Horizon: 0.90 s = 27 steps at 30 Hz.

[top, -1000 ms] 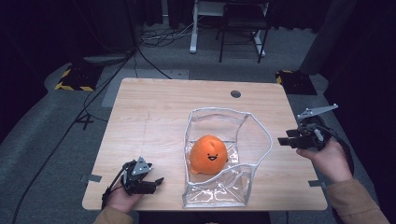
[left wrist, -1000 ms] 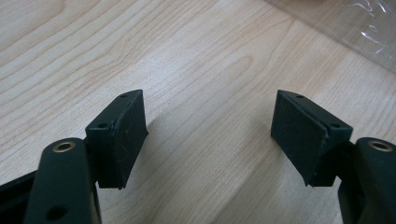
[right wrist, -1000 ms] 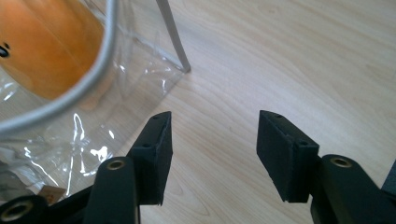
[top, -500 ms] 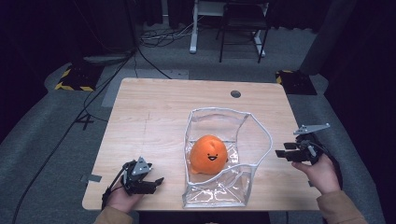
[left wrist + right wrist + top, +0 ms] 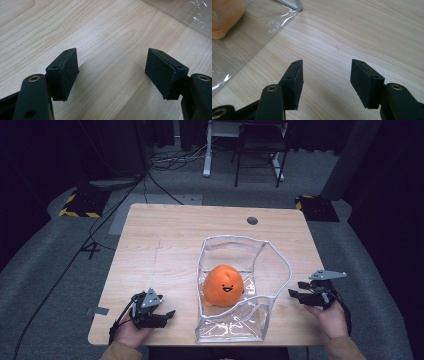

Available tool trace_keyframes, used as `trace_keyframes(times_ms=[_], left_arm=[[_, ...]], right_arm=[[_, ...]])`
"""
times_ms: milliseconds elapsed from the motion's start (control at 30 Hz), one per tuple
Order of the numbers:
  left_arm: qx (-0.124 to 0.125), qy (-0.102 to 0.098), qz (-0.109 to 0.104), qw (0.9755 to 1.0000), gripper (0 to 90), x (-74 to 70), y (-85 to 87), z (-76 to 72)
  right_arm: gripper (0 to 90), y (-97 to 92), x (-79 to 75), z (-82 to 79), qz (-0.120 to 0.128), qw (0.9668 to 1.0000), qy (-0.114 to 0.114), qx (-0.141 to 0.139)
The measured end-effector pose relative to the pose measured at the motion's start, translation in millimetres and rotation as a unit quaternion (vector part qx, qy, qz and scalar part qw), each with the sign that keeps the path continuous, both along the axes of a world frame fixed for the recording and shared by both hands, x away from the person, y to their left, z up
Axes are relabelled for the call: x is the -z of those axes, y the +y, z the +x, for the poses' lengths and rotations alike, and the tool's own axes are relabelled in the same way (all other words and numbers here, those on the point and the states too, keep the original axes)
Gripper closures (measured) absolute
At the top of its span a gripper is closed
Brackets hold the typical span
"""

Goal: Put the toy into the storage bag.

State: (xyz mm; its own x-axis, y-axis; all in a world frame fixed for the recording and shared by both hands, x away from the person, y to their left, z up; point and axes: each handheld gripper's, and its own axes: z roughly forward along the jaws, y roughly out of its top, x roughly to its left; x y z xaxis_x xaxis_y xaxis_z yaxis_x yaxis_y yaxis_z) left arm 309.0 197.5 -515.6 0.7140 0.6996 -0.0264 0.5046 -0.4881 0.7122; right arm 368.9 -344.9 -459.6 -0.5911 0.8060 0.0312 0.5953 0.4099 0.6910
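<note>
An orange plush toy with a smiling face (image 5: 223, 285) sits inside a clear plastic zip bag (image 5: 235, 326) that stands open on the wooden table (image 5: 165, 245). My left gripper (image 5: 169, 316) rests at the table's front left, a short way left of the bag, and is open. In the left gripper view the jaws (image 5: 112, 67) stand wide over bare wood, with the bag's edge (image 5: 190, 17) at the upper right. My right gripper (image 5: 296, 289) is open, low over the table just right of the bag. In the right gripper view (image 5: 325, 77) nothing lies between its jaws; the bag (image 5: 262, 32) and plush (image 5: 224, 17) lie to the upper left.
A round cable hole (image 5: 252, 220) sits near the table's far right corner. Beyond the table are a chair (image 5: 260, 150), floor cables (image 5: 165, 165) and yellow-black striped blocks (image 5: 75, 205). The table's right edge (image 5: 320, 270) runs close by my right hand.
My right hand has come down from above the table's right edge to just over the wood beside the bag. The left gripper, bag and plush have not moved.
</note>
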Motion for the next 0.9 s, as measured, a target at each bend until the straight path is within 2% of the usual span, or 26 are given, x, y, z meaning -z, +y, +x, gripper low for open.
trace_keyframes(times_ms=[100, 200, 300, 467, 633, 800, 900], left_arm=[[0.0, 0.0, 0.0, 1.0, 27.0, 0.0, 0.0, 0.0], [0.001, -0.002, 0.0, 1.0, 27.0, 0.1, 0.0, 0.2], [-0.001, 0.001, -0.001, 1.0, 27.0, 0.1, -0.1, -0.1], [0.0, 0.0, 0.0, 1.0, 27.0, 0.0, 0.0, 0.0], [0.0, 0.0, 0.0, 1.0, 27.1, 0.0, 0.0, 0.0], [0.0, -0.001, -0.001, 1.0, 27.1, 0.1, -0.1, 0.1], [0.0, 0.0, -0.001, 1.0, 27.1, 0.2, -0.2, -0.1]], right_arm=[[44.3, -1.4, 9.4, -3.5, 0.01, 0.9999, -0.006, 0.009], [44.2, -1.6, 18.7, -7.3, 0.002, 0.9997, -0.018, 0.015], [44.2, -0.6, 27.7, -10.8, 0.007, 0.9996, -0.021, 0.015], [41.6, 3.1, 35.2, -15.5, 0.003, 0.9991, -0.041, 0.012], [38.8, 5.4, 43.7, -15.9, -0.002, 0.9989, -0.044, 0.014], [30.9, 5.6, 49.8, -15.8, 0.009, 0.9982, -0.056, 0.02], [18.9, 7.3, 50.3, -11.8, 0.004, 0.9986, -0.048, 0.02]])
